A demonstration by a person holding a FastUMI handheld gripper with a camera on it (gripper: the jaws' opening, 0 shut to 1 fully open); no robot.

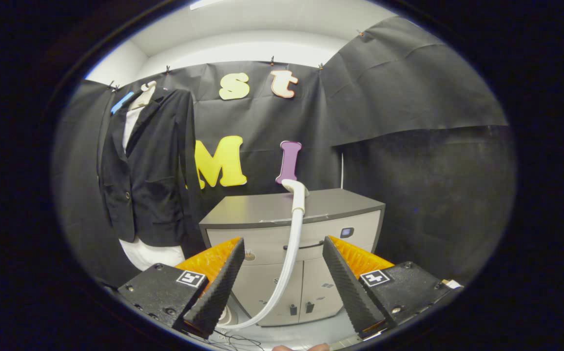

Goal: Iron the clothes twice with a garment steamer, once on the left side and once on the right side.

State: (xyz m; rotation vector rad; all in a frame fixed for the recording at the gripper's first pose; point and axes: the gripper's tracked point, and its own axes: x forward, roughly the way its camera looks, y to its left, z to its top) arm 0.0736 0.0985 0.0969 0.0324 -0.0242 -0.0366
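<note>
Approaching the garment steamer, the gripper (282, 282) is standing wide open and holding nothing, its fingers flanking the white steamer hose (289, 258) that is rising to the steamer head (295, 187) resting on the far grey cabinet (272, 207). The black jacket (145, 170) is hanging well to the left over a white garment (152, 253). Risk, as judged: closing on the flexible hose rather than the head is likely giving a loose hold, and the trailing hose may be snagging during the swing left.
</note>
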